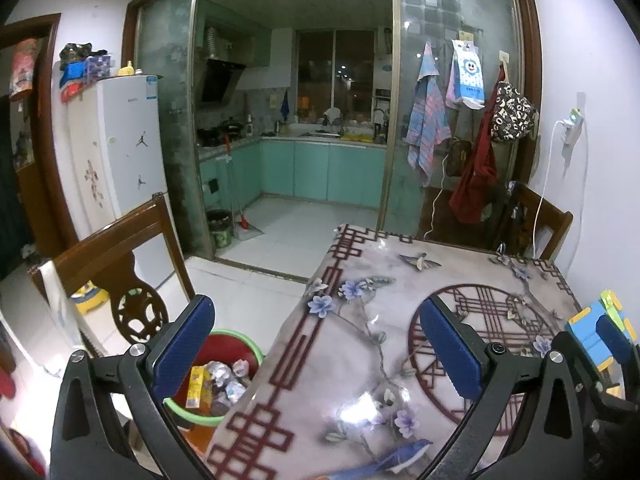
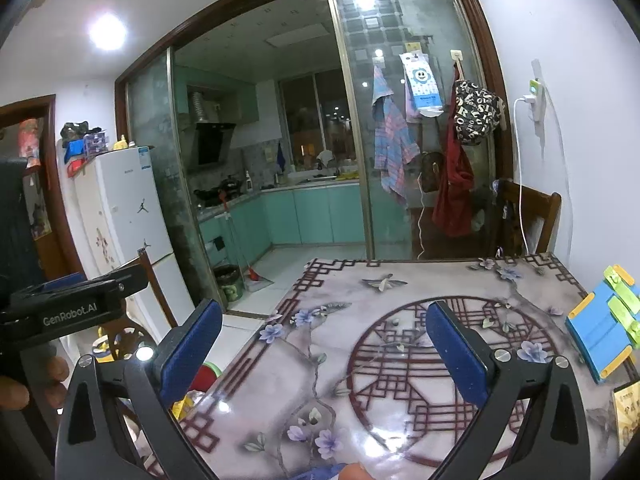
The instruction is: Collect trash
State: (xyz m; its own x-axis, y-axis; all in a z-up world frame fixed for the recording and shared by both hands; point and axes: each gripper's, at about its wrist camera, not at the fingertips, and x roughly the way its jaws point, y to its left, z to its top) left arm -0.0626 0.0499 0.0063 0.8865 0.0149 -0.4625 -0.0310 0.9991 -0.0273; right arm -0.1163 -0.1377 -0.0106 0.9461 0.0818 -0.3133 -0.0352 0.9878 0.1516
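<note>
The green bin (image 1: 224, 376) is half hidden behind the table (image 1: 360, 360) edge and a blue finger pad (image 1: 184, 344); its trash is too small to name. The right edge cuts off a blue and yellow object (image 2: 600, 328) and a yellowish packet (image 2: 628, 416)

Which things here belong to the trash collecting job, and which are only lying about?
For the job:
- green trash bin on the floor beside the table, holding crumpled paper and a yellow carton
- left hand-held gripper, open
- right hand-held gripper, open

Just lying about:
- blue and green holder on the table
- wooden chair
- fridge
</note>
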